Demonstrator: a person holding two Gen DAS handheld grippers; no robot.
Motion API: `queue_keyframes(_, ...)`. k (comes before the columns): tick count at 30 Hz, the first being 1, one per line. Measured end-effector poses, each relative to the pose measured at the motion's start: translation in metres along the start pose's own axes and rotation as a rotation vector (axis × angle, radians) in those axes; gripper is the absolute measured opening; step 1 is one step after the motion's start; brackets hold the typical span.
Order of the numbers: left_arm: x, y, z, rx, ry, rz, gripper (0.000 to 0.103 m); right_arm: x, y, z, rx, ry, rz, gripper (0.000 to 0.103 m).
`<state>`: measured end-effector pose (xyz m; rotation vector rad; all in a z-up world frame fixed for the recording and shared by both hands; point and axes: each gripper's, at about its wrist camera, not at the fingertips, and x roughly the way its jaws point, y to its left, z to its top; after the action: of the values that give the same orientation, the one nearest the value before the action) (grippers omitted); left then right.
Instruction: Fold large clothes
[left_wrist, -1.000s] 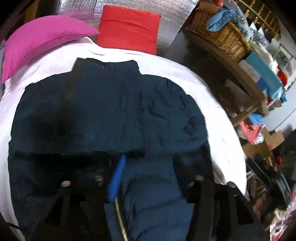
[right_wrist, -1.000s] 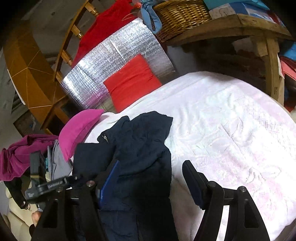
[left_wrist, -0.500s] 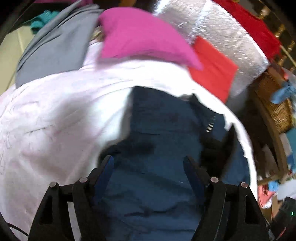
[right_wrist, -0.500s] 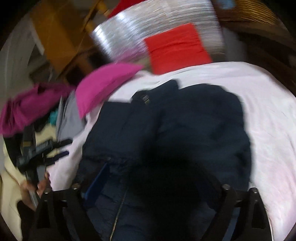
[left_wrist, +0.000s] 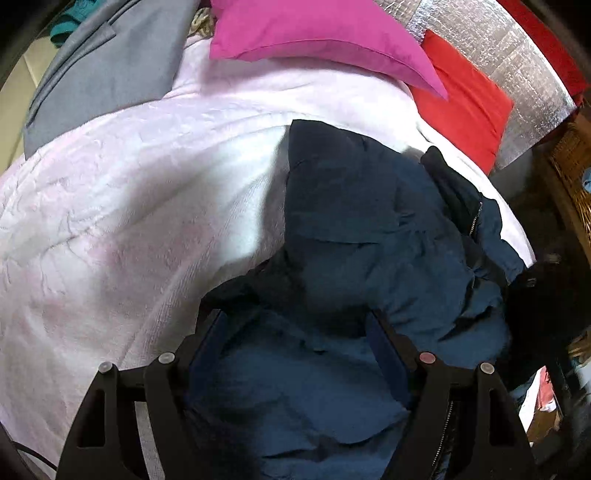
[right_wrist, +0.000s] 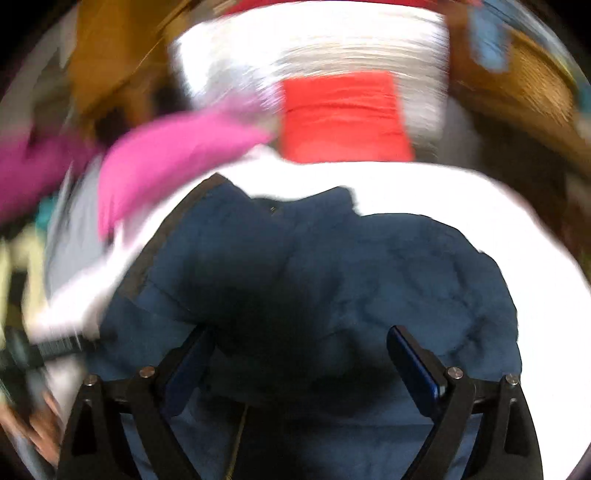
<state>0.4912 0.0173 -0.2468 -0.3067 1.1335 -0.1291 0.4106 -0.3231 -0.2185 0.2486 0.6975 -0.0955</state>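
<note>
1. My left gripper (left_wrist: 295, 328) hangs over the lower part of the navy jacket (left_wrist: 369, 229), tilted steeply down; its jaws stand apart with the padded fabric below the gap, and neither blue pad presses on it.
2. My right gripper (right_wrist: 299, 350) is also spread wide above the jacket (right_wrist: 332, 266), nothing clamped between its fingers (right_wrist: 413, 363). This view is smeared by motion, so I cannot tell whether the tips touch the cloth.
3. The jacket lies on the pale pink bedspread (left_wrist: 129, 221), toward the bed's right edge in the left view, collar and zip (left_wrist: 474, 218) pointing to the head end. It is bunched and partly folded over itself.
4. At the head of the bed sit a pink pillow (left_wrist: 317, 33) and a red cushion (left_wrist: 465, 99), the cushion leaning on a silver foil panel (left_wrist: 491, 44).
5. A grey garment (left_wrist: 110, 66) lies at the bed's far left corner.
6. In the right view, at the lower left, I see a hand (right_wrist: 40, 428) beside the blurred dark shape of a tool; it is too smeared for detail.
7. A wicker basket (left_wrist: 572, 166) shows at the right edge, off the bed.
</note>
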Motion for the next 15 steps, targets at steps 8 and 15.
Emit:
queue_keyframes(8, -0.014, 0.0, 0.002, -0.012, -0.039, -0.032, 0.077, -0.008, -0.164, -0.029, 0.657, 0.031, 0.282, 0.096)
queue_keyframes(15, -0.005, -0.01, 0.002, 0.058, -0.063, 0.06, 0.077, 0.026, -0.177, -0.036, 0.724, 0.126, 0.361, 0.092)
